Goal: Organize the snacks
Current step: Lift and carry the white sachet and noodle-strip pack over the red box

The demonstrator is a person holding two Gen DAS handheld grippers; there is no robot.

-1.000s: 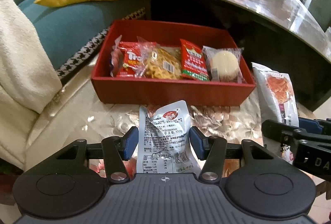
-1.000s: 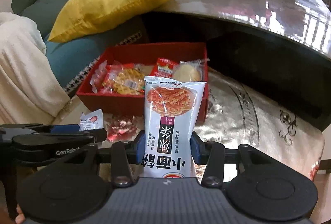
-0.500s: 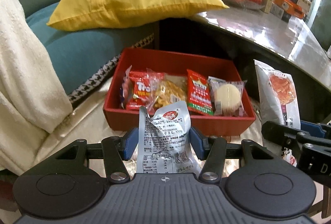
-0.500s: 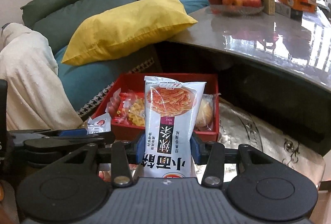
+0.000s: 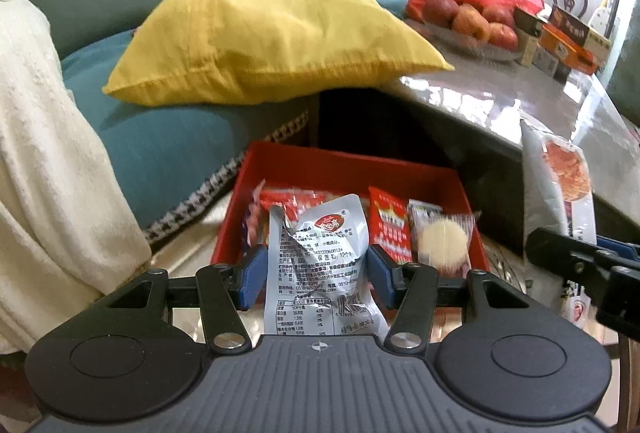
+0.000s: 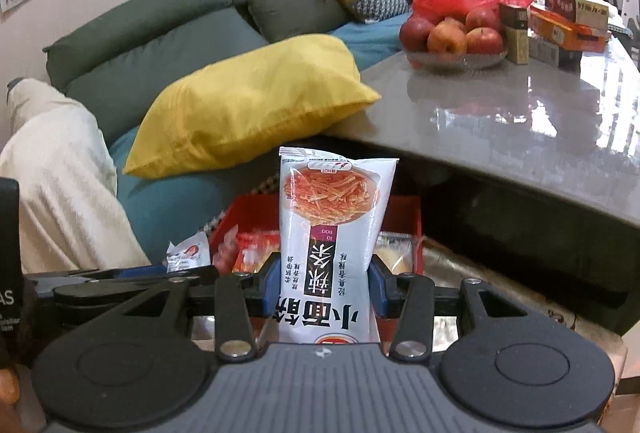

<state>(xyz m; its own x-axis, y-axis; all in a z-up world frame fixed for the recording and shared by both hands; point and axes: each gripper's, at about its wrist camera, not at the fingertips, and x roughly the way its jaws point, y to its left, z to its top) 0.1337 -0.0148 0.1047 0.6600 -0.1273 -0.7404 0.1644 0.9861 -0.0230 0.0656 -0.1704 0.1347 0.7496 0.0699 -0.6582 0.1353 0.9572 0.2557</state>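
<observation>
left claw [image 5: 314, 275]: blue pads closed in on a crinkled silver snack pouch [image 5: 318, 261], held upright by its lower half, printed back toward the camera. the pouch hangs in the air on the near side of the red box [image 5: 352, 163], whose near wall is mostly hidden behind it. the box sits on a low patterned worktop [image 5: 188, 245] beside the teal sofa [image 5: 160, 141], with a yellow pillow [image 5: 260, 41] behind it.

box contents, left to right: a red-and-clear packet, partly hidden; a red sachet [image 5: 389, 223]; a clear-wrapped round cake [image 5: 444, 239]. only the back strip of the box floor reads as free.

right claw [image 6: 322, 287]: pads pinched on the waist of a tall white spicy-strip bag [image 6: 334, 233], upright, print upside down. it too is in the air, nearer than the box, and it blocks the right camera's sight of the box middle. seen from the left wrist, this bag stands to the right of the box.

risks, judged:
- both loads aim at one box; the claws are close side by side and could knock together if they go in at once.
- the tall bag may not lie flat; it could land on the cake and crush it, or lean over the wall.
- the silver pouch is slick and creased; a loose pinch could let it slip short of the box.
</observation>
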